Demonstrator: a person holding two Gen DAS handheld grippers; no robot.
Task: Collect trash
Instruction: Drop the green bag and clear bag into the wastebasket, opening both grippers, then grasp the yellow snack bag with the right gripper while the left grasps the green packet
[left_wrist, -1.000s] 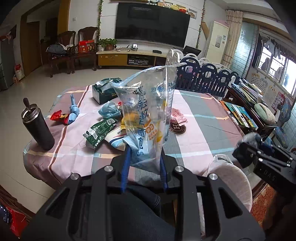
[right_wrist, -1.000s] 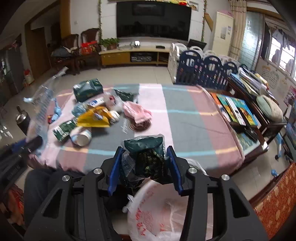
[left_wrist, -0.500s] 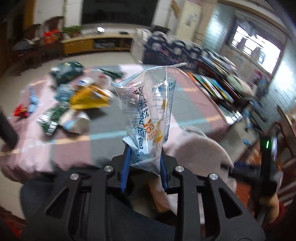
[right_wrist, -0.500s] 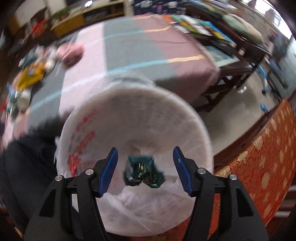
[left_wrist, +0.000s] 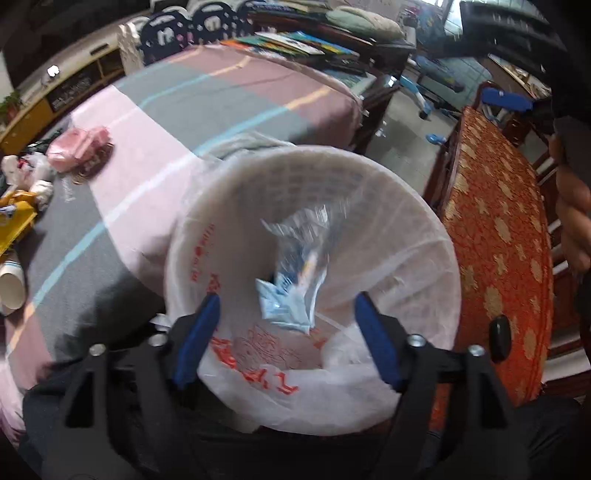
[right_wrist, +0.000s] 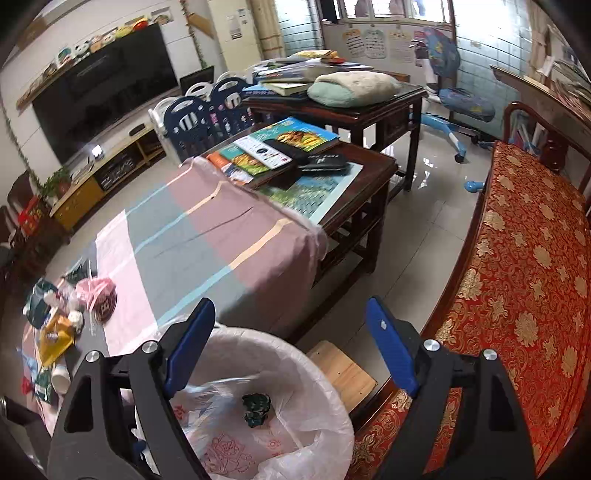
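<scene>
- Left tool (left_wrist: 286, 341): its two blue fingers stood wide apart and gripped nothing, poised over the mouth of the white waste basket (left_wrist: 424, 206).
- One clear printed plastic bag (left_wrist: 299, 273), blurred, lay loose between those fingers, inside the basket's rim and touching neither finger.
- Right tool (right_wrist: 291, 347): two blue fingers likewise spread and empty, above the far rim of the same basket (right_wrist: 295, 354).
- Basket contents seen from the right wrist: one crumpled dark green wrapper (right_wrist: 256, 404) and the clear bag (right_wrist: 214, 398), both resting on the white liner (right_wrist: 317, 439).
- One table (right_wrist: 207, 236) with a striped cloth; its near edge touched or nearly touched the basket's rim, and its right half was bare.
- Remaining litter (right_wrist: 59, 321) was clustered at the table's far left end; the pieces overlapped too much to count. One paper cup (left_wrist: 11, 288) lay on its side there.
- One red brocade bench (right_wrist: 524, 258) bordered the right; open tiled floor (right_wrist: 424, 221) lay between bench and table.
</scene>
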